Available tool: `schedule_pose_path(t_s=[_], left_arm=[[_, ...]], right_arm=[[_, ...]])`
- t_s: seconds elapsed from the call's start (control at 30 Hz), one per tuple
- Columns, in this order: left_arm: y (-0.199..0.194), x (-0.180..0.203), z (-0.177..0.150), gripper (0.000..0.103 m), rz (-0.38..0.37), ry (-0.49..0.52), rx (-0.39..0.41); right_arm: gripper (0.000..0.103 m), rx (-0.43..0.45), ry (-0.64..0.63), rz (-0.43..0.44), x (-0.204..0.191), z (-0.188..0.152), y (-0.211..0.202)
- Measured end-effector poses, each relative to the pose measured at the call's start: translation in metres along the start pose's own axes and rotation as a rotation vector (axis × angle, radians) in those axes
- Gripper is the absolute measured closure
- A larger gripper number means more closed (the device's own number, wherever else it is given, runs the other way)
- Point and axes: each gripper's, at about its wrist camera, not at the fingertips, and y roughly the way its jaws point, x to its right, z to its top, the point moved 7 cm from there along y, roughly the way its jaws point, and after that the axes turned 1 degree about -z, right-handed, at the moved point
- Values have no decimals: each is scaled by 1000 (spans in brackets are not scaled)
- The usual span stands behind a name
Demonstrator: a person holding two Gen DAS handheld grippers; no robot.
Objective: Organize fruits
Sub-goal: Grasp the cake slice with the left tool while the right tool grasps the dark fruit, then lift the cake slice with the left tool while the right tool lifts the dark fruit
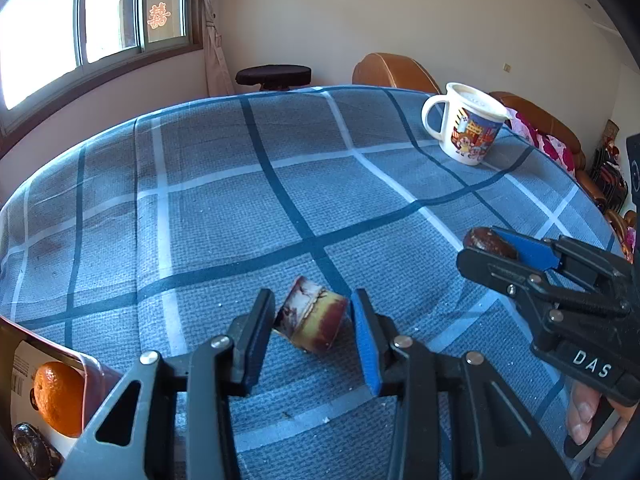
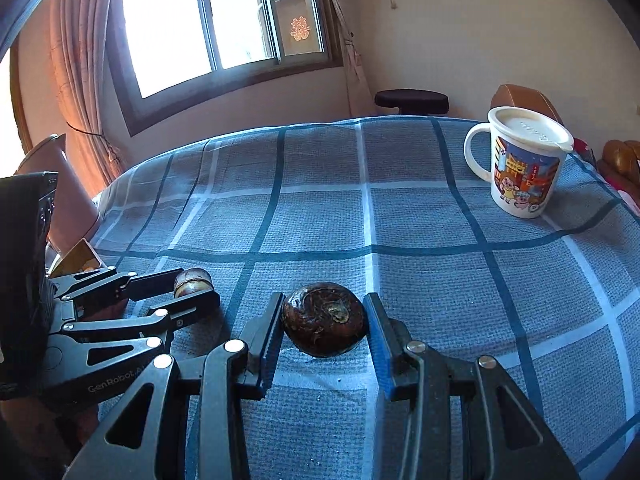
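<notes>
A dark, round water chestnut (image 2: 324,319) sat clamped between the pads of the right gripper (image 2: 325,322), held just above the blue plaid tablecloth (image 2: 400,220). To its left, the left gripper (image 1: 313,318) had a purple-and-yellow cut piece of fruit (image 1: 310,316) between its jaws — its pads pressed on both sides. At the left edge lay an open box (image 1: 24,364) with 1 orange (image 1: 56,396) inside, and a lidded cartoon mug (image 2: 524,164) stood far back on the right

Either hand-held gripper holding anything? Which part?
Both. The left hand-held gripper clamps the cut sugarcane piece across its sides. The right hand-held gripper clamps the dark round water chestnut at its widest part.
</notes>
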Motion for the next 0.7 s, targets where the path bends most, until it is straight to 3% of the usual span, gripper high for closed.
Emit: schedule_pose_path(t_s=[0.7], left_arm=[[-30, -4, 2, 63, 12, 0, 116]], right_arm=[[62, 105, -90, 23, -19, 5, -20]])
